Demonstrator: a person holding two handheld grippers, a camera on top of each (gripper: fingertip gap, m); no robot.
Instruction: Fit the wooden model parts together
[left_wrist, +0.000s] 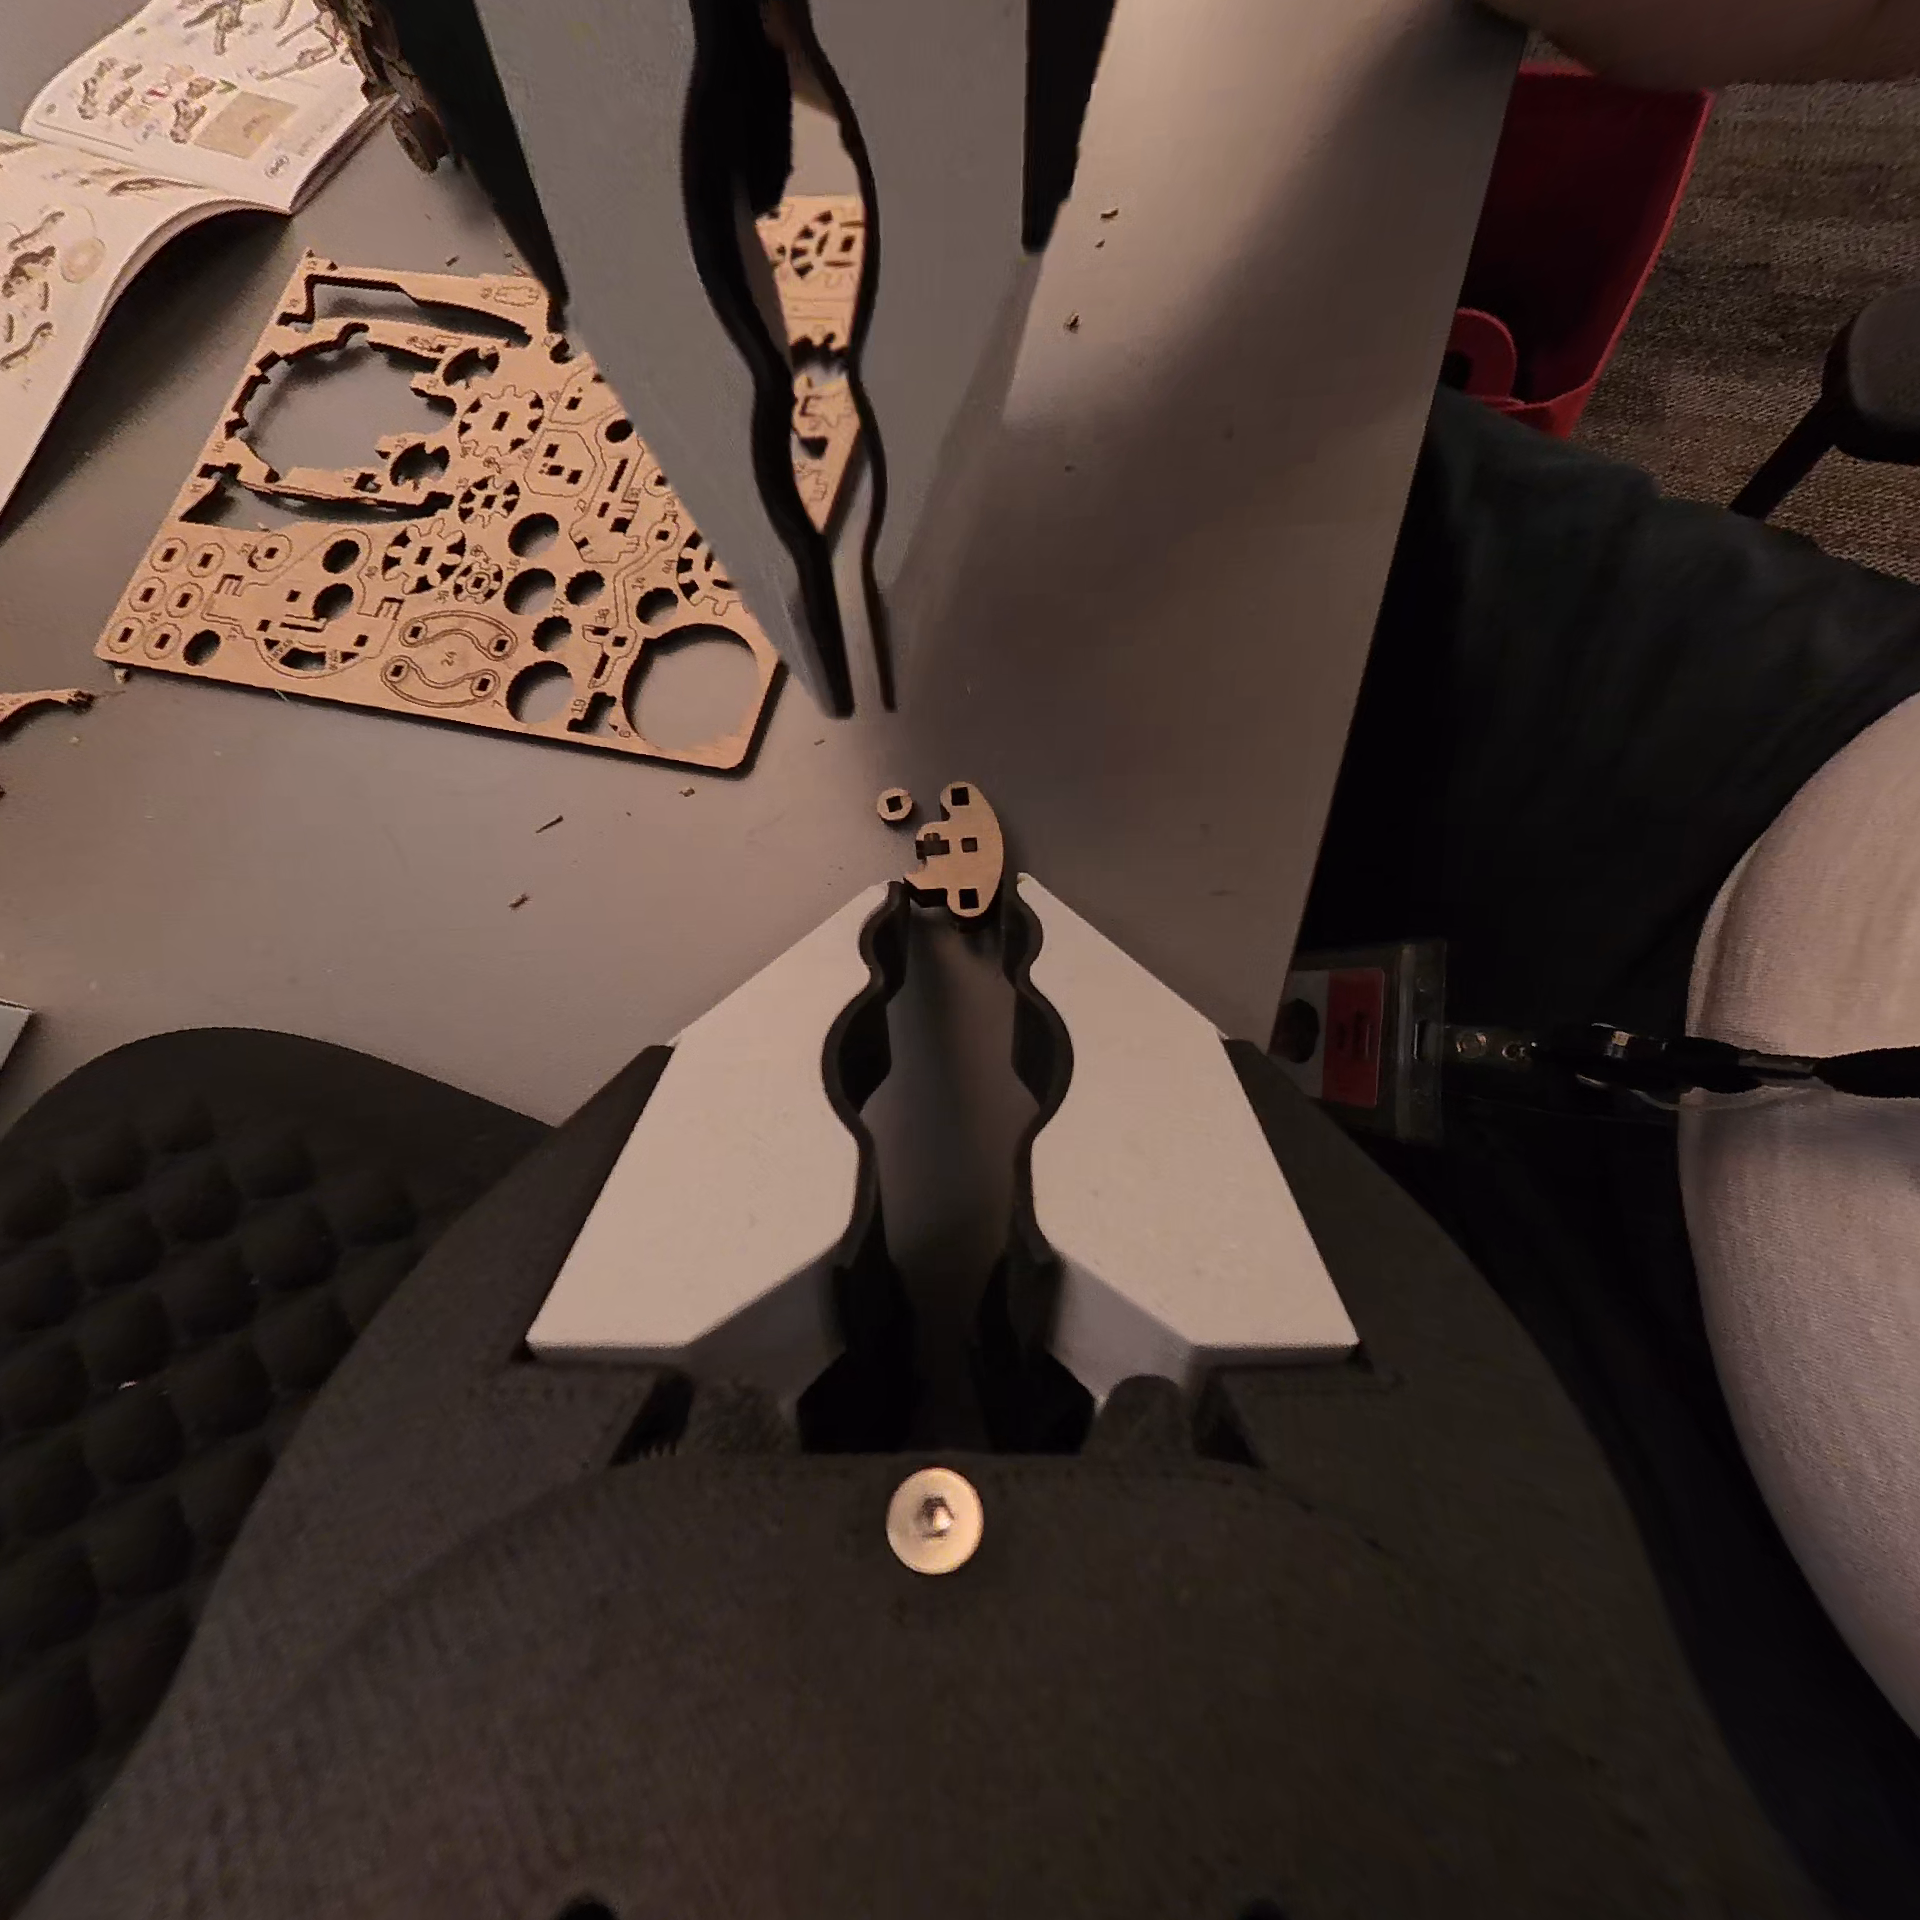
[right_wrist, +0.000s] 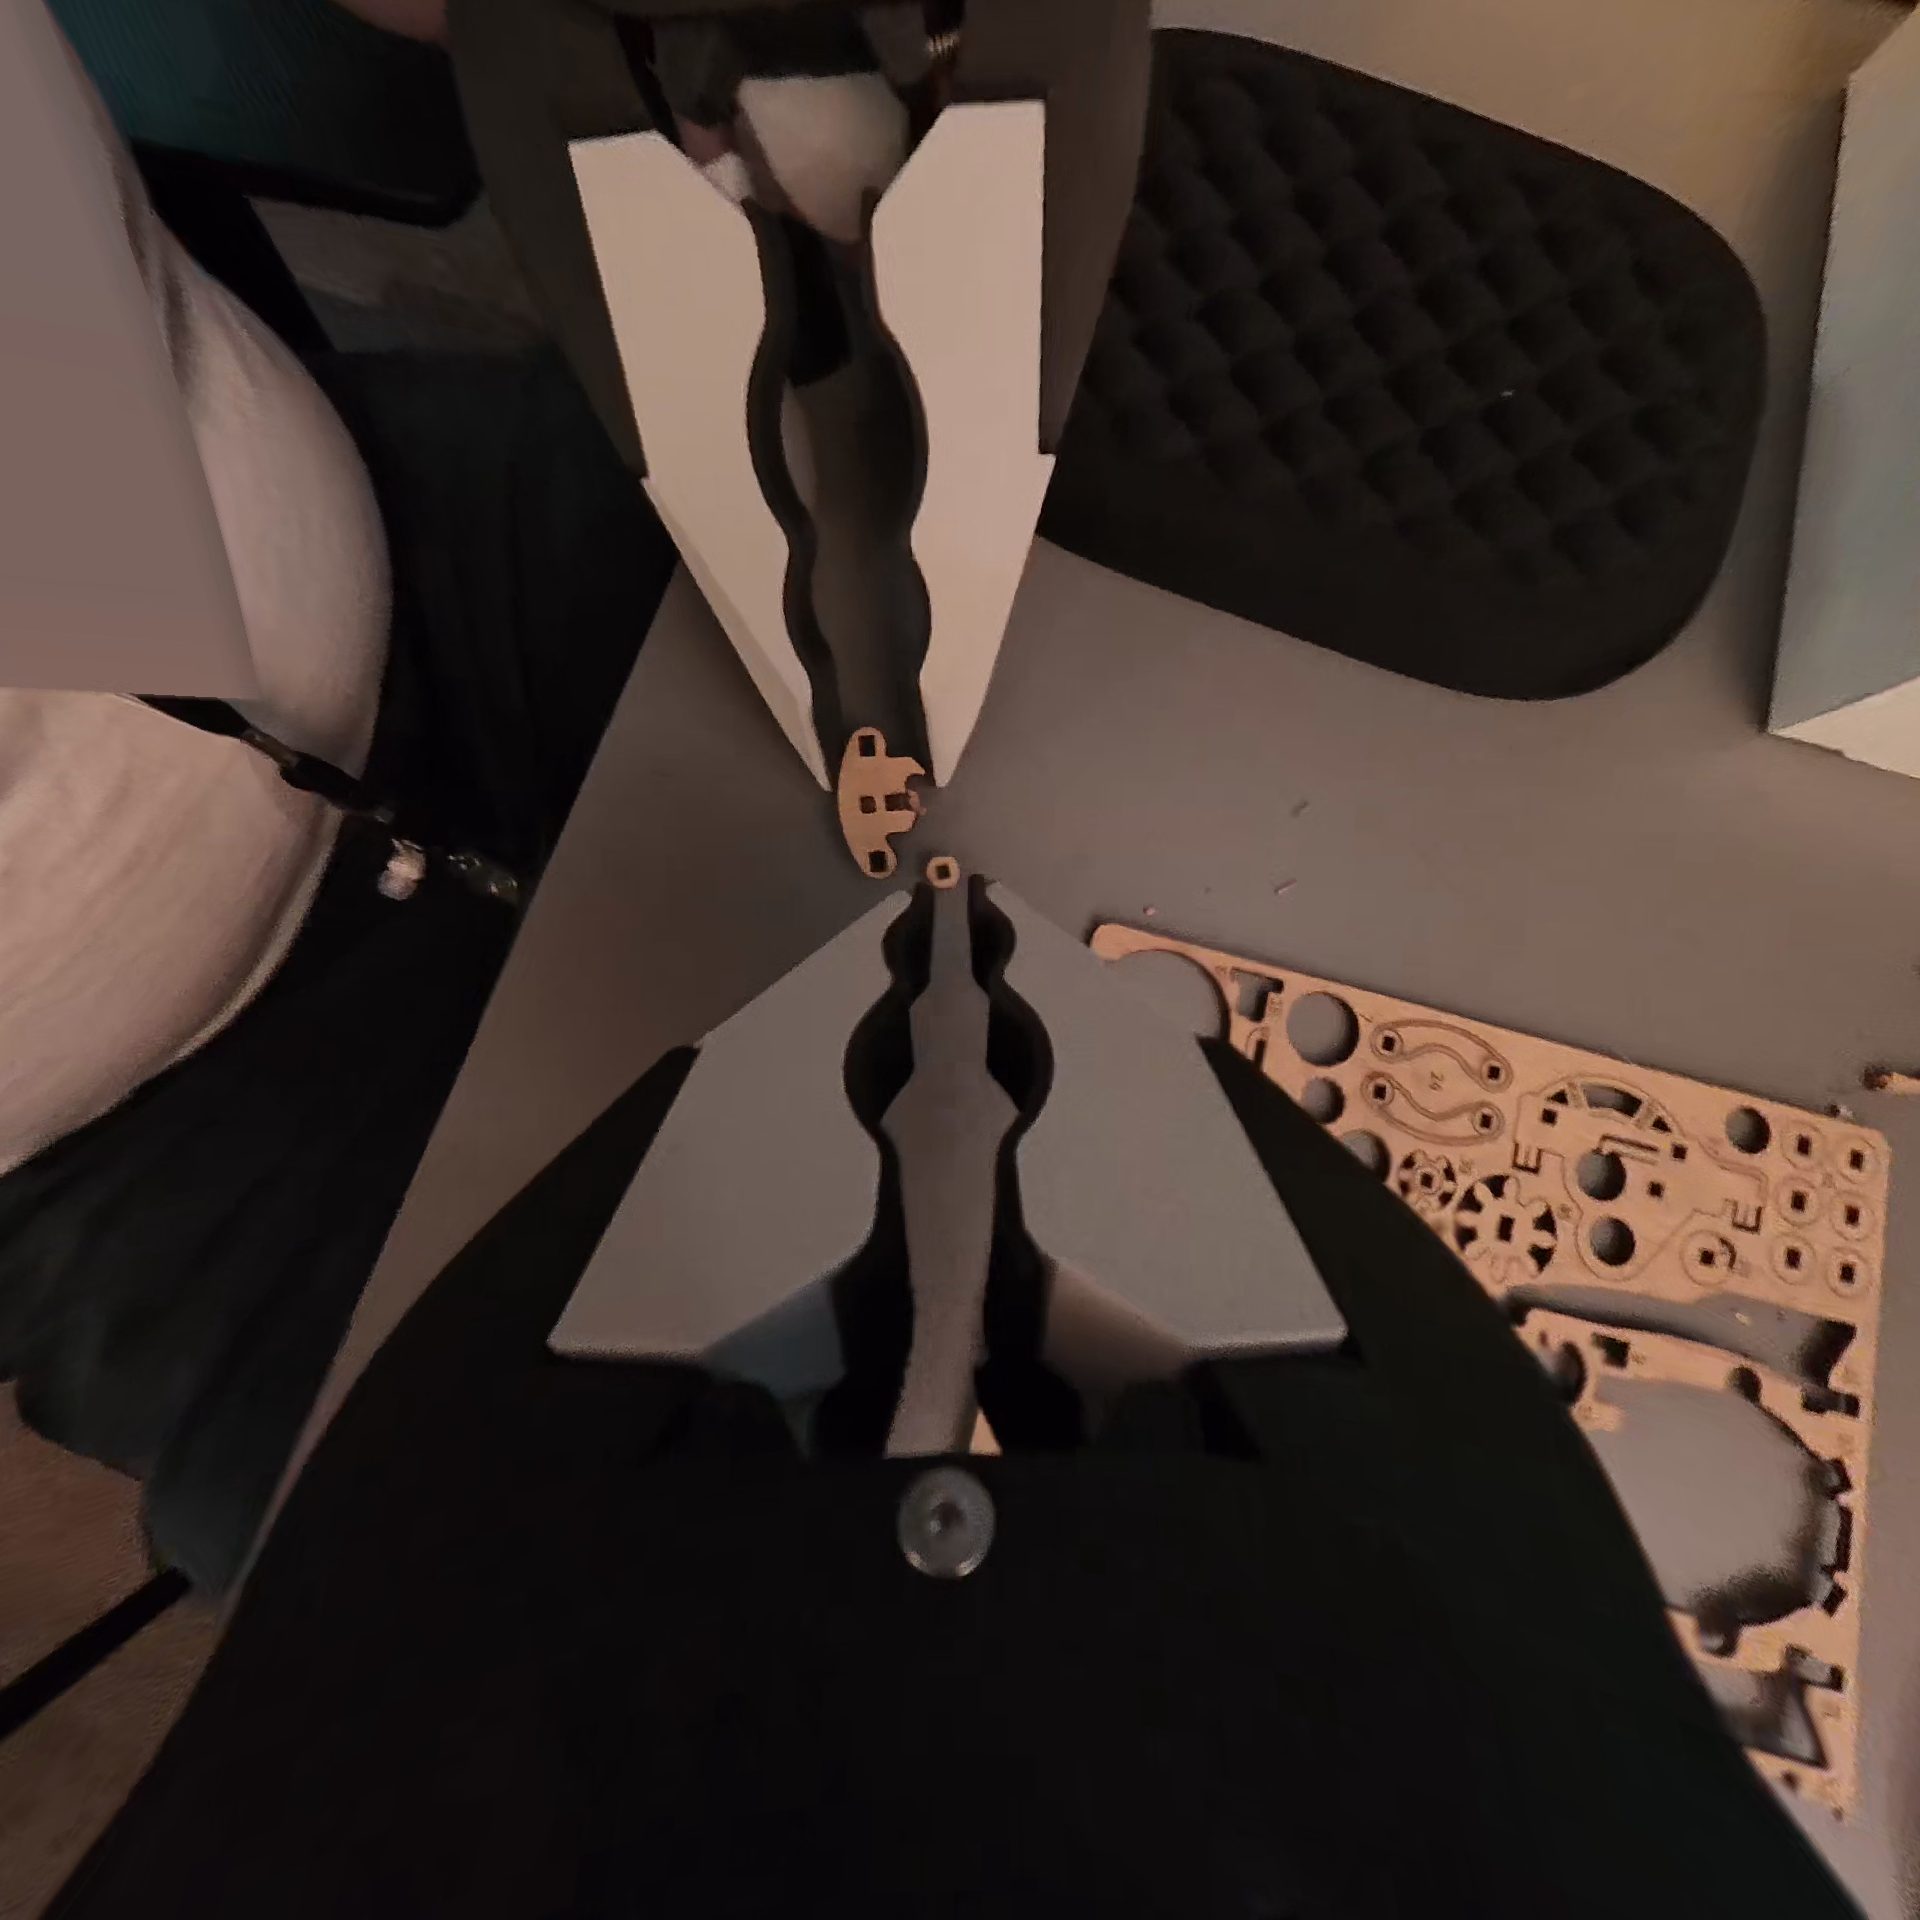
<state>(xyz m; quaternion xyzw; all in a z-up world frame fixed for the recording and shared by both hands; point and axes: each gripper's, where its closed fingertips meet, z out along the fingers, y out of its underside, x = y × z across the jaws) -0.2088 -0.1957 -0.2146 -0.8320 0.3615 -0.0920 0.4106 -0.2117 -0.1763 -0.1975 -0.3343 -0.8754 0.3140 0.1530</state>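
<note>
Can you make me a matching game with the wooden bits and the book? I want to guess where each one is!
Things:
1. curved wooden piece
2. tiny wooden ring
3. wooden sheet
4. booklet

Places or states:
A. lying open at the table's corner
B. pinched at the left gripper's tips
C. flat on the table, full of cut-out holes
D. loose, just ahead of the right gripper's tips

Pairs: 1-B, 2-D, 3-C, 4-A

We see a flat grey table (left_wrist: 312, 894) bearing a tan laser-cut plywood sheet (left_wrist: 436, 551), an open illustrated instruction booklet (left_wrist: 135, 156), a black quilted foam pad (right_wrist: 1403, 364) and scattered wood crumbs (left_wrist: 545, 824).
</note>
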